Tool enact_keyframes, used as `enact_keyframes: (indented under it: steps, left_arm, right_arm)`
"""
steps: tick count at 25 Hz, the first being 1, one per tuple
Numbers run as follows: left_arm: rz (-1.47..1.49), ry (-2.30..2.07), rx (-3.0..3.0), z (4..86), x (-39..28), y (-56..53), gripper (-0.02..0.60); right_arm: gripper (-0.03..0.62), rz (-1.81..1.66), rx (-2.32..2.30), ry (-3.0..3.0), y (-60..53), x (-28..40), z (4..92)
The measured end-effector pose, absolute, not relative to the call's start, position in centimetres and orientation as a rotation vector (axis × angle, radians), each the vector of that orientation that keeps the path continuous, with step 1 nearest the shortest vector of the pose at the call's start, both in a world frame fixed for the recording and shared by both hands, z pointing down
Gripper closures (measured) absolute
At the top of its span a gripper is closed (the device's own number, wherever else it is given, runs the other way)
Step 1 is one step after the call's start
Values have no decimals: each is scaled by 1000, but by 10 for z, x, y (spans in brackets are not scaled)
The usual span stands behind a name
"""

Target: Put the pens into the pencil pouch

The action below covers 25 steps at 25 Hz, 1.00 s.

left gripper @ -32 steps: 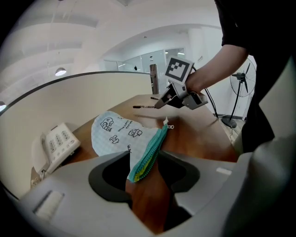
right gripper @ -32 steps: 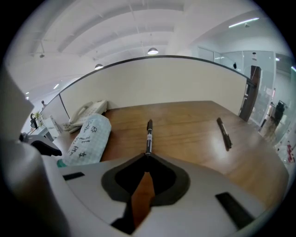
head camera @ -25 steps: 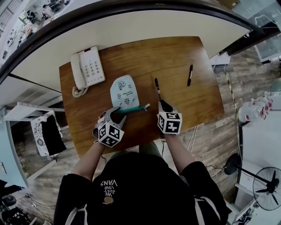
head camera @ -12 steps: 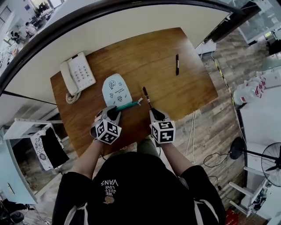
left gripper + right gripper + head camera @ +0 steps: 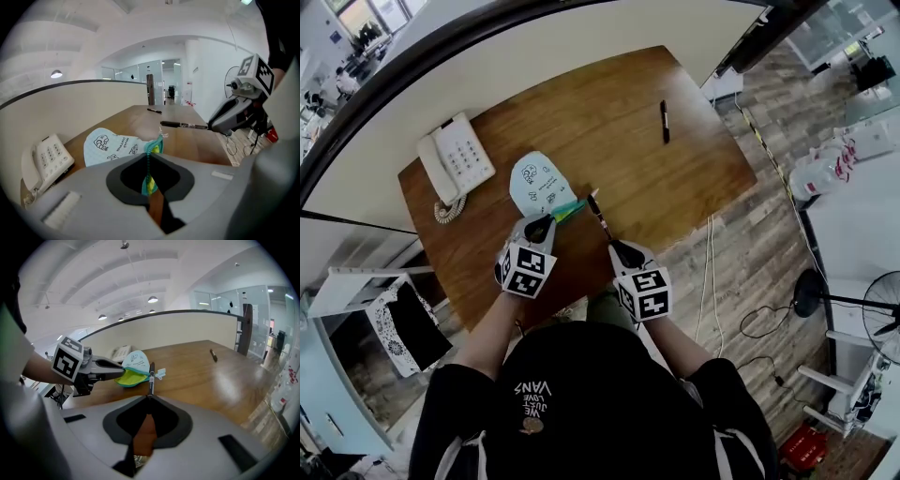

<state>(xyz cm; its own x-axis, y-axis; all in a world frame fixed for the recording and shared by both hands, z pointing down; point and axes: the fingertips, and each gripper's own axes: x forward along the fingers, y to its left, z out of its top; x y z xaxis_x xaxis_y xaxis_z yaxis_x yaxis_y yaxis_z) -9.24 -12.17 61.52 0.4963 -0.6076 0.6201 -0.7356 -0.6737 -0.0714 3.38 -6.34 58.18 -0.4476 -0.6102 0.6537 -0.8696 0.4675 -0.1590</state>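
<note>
The step in hand looks like the first insertion. The left gripper [image 5: 546,223] is closing its jaws on the teal zip edge of the pale blue fabric pencil pouch [image 5: 536,180], which lies on the brown wooden table [image 5: 684,192]. That edge sits between the jaws and is raised, so the yellow-green lining shows at the mouth. The right gripper [image 5: 613,245] is clamped on the rear end of a slim black pen [image 5: 597,209], whose tip points at the mouth from just beside it. The next move probably calls for sliding this pen lengthwise into the opening while the left gripper holds the lip up, then letting go. By count there are two pens, this one and a second black pen [image 5: 664,121] lying well apart at the table's far side. There is also one pouch, one white desk telephone [image 5: 455,157] and two grippers.
</note>
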Motion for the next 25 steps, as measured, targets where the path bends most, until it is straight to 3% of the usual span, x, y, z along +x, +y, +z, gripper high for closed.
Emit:
enact_keyframes:
  steps: [12,25]
  left_arm:
    - [703,-1114,2663,567,-60,-132,557]
    - [601,-998,2691,553,-22,-129,557]
  right_arm:
    - [553,661,1147,-2214,-42,14,583]
    - [553,623,1086,-2256,-114,2,574]
